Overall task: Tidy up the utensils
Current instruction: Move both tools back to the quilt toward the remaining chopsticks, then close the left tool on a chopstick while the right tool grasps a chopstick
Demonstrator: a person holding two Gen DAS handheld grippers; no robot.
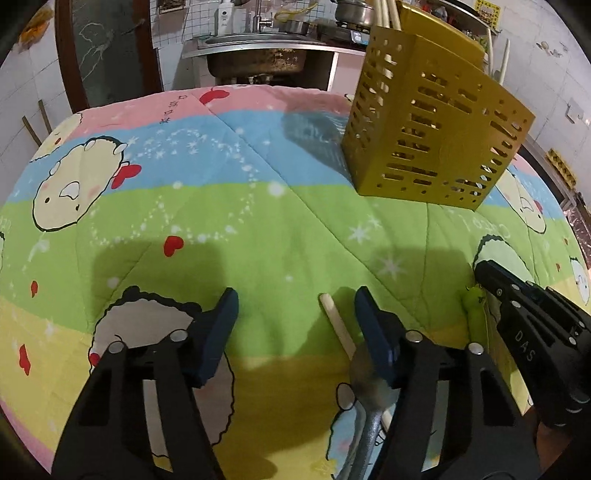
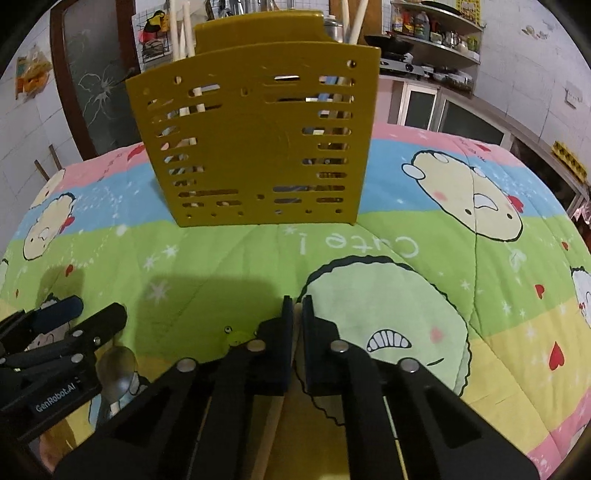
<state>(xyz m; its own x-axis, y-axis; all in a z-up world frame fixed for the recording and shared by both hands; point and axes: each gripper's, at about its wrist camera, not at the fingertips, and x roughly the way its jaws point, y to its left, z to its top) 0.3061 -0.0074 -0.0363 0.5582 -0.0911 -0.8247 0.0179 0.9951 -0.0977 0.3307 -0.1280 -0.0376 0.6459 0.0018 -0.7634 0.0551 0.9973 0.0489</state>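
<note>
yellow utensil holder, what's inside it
Pale chopsticks stick out of the yellow utensil holder, showing through its slots. Its walls hide its floor and anything shorter.

Holder upright on quilt, far side, right of centre in left view. Chopsticks standing in holder. Near edge: chopstick and spoon lying on quilt, spoon bowl over chopstick, both just beside left gripper right finger. Right gripper to the right of spoon, before holder, a stick between its fingers. Sink behind quilt.
</note>
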